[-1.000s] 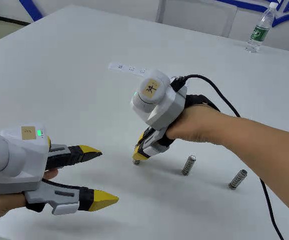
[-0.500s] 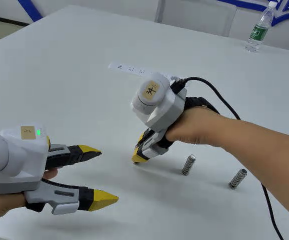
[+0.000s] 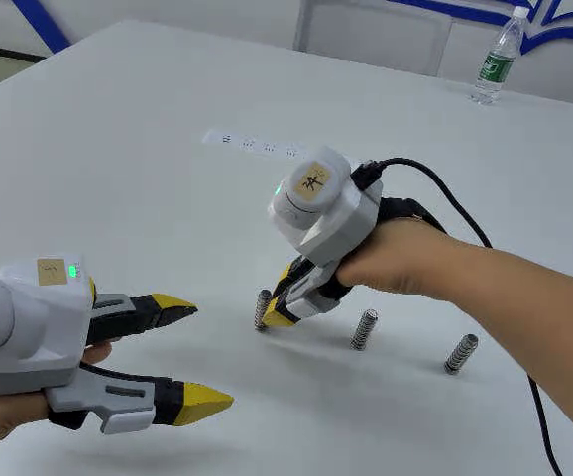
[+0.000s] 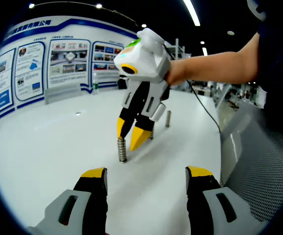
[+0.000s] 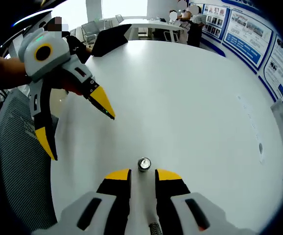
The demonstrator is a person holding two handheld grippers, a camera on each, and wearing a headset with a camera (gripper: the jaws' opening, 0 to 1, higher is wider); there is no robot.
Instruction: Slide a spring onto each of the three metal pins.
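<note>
Standing upright, spring [image 5: 144, 164] just beyond right tool [image 5: 143, 174]

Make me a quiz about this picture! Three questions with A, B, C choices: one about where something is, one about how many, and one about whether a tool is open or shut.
1. Where does the water bottle stand?
A. Far back on the white table
B. Between the two tools
C. On the floor

2. How many springs stand upright on the table?
A. Two
B. Three
C. Five

3. How are the jaws of the left tool?
A. Shut on a spring
B. Wide apart, holding nothing
C. Shut on the bottle

Answers:
1 A: in the head view the bottle stands near the table's far edge, well beyond both tools.
2 B: the head view shows three springs standing in a row.
3 B: the left gripper view shows a wide gap between its yellow tips, with nothing in it.
</note>
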